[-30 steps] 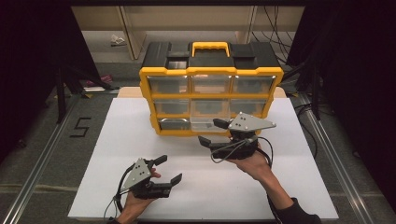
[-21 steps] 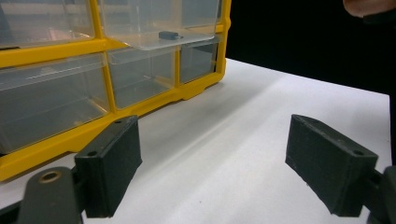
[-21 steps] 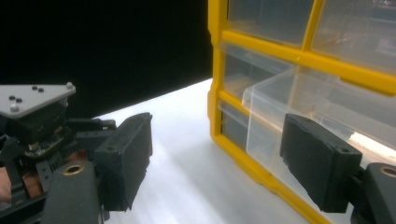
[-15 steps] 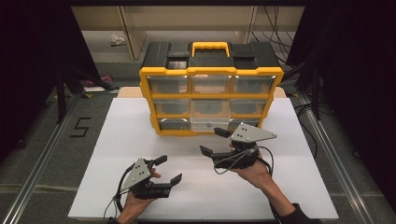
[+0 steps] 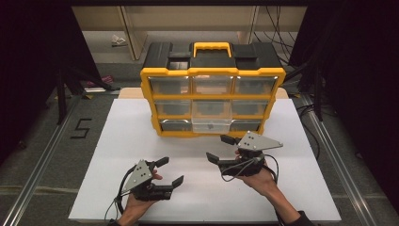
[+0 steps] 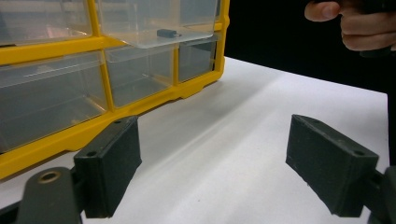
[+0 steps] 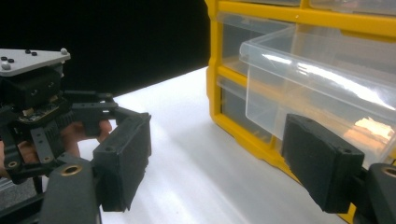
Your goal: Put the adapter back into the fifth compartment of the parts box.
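Yellow drawer organizer [image 5: 212, 101] at back of white surface [image 5: 117, 141]. Bottom-middle drawer [image 5: 211, 124] pulled out, small dark part [image 6: 167, 33] inside. Left gripper [image 5: 168, 172], right gripper [image 5: 221, 148]: jaws spread, empty. Part unretrieved, drawer unclosed.

Black tongs [image 5: 169, 171] — grey plates, cables

Floor to my left of the white table [image 5: 117, 141]: a black mark [image 5: 81, 128] reading "5", the one legible sign | Yellow-and-black drawer cabinet [image 5: 212, 77]: no brand or label I can make out | My two grippers: grey plates with dots, no lettering I can read
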`<state>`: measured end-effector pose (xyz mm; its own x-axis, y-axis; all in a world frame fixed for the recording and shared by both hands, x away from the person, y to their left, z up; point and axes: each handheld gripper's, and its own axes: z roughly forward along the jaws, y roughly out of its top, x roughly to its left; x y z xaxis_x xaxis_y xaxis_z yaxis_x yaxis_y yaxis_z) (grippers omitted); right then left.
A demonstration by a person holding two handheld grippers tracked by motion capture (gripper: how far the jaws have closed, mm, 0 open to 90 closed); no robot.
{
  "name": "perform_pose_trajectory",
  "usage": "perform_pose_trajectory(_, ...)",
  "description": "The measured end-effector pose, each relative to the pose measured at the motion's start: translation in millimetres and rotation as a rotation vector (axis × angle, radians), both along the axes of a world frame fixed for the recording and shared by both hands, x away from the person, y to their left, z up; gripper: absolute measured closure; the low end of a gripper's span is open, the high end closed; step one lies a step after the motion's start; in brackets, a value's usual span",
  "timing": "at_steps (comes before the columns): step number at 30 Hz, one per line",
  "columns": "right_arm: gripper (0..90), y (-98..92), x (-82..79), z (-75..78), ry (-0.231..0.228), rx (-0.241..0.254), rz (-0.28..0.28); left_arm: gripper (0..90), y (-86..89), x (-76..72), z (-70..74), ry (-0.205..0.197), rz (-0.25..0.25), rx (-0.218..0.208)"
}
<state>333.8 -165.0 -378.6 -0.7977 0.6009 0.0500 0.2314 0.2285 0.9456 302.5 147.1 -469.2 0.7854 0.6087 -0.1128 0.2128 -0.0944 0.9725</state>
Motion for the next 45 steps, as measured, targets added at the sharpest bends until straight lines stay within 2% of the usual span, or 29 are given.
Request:
perform_pose_trajectory(4,25.1,-3.2,-0.9,-3.2,0.003,0.006,-0.005,17.3,-0.2,-0.3,0.0,0.002,-0.003,-0.001)
perform_pose_trajectory(5,25.1,-4.0,-1.1,-3.9,0.002,0.006,-0.006,17.3,0.5,1.1,0.2,-0.017,0.004,0.008)
perform_pose_trajectory(15,25.1,-12.7,-3.1,-8.9,0.005,0.027,-0.021,16.8,0.5,1.7,0.2,-0.014,0.000,0.011)
perform_pose_trajectory(45,25.0,-19.1,-11.0,-29.0,0.007,0.029,-0.042,16.6,-0.1,2.7,-0.5,0.006,-0.024,0.020)
